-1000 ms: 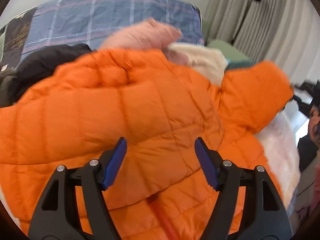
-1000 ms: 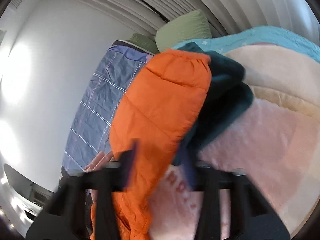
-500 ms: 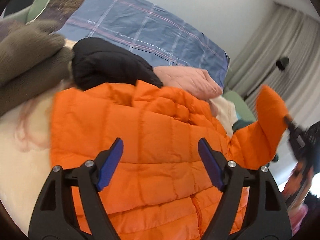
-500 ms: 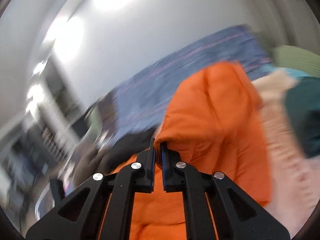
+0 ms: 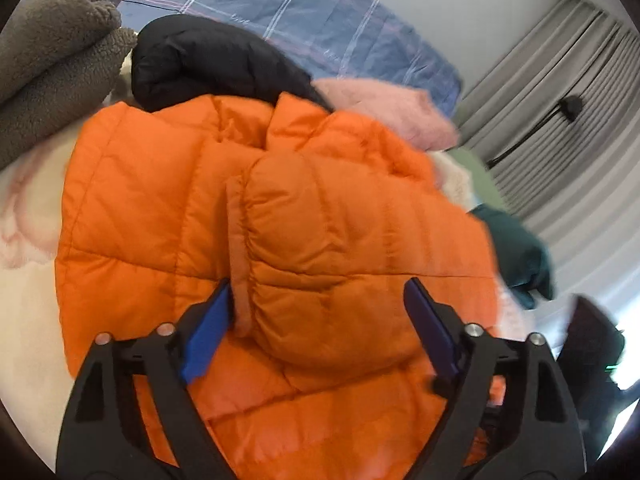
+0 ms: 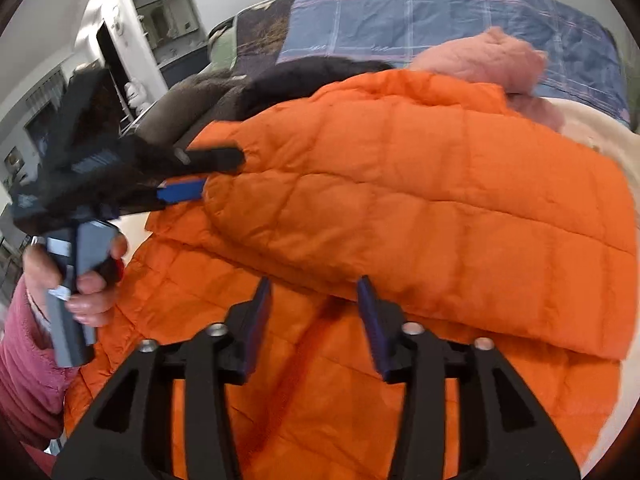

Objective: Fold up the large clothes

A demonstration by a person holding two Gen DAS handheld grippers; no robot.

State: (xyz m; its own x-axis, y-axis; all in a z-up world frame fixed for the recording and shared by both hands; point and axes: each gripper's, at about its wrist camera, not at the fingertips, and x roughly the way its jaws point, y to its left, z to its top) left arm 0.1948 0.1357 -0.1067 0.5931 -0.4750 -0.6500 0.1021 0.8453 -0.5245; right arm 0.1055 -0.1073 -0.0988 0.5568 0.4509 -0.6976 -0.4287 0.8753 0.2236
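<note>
Piled black garment [image 5: 216, 60] and brown fleece [image 5: 52, 64] just behind orange jacket [image 5: 280, 220].

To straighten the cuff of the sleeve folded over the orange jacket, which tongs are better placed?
Probably the left: the left tongs straddle the cuff, open. The right tongs are opening with nothing between them, by the sleeve edge, far from the cuff.

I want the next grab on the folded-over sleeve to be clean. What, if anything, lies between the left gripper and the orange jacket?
Nothing visible. The left gripper hangs directly over the orange jacket, its jaws closing around the folded-over sleeve with no other garment between. The black coat lies beyond the collar.
</note>
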